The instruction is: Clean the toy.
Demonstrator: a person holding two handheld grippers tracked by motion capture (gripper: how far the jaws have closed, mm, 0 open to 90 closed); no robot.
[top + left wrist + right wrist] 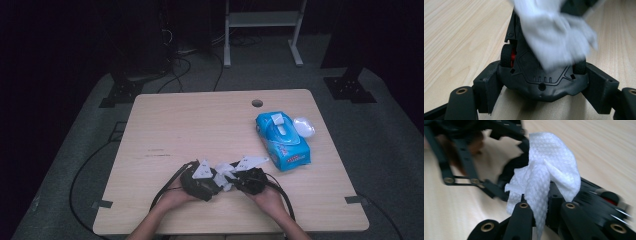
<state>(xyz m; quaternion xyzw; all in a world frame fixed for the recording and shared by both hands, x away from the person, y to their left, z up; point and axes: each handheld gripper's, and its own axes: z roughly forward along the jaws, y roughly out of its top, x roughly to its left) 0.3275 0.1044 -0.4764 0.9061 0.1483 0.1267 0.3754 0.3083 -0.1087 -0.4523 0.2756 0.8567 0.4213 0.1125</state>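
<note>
A black toy car point(534, 67) with red wheel hubs lies underside-up between the jaws of my left gripper point(542, 85), which is shut on its body. A crumpled white wipe point(549, 162) is clamped in my right gripper point(546, 206) and presses against the car point(596, 202). In the high view both grippers meet near the table's front middle: the left gripper point(200, 181), the right gripper point(246, 180), and the wipe point(223, 177) between them. The wipe point(554, 37) is blurred over the car's far end.
A blue pack of wipes point(282, 141) lies at the right of the wooden table point(190, 125), its white lid point(304, 126) flipped open beside it. A cable hole point(257, 103) sits near the far edge. Cables trail off the front edge.
</note>
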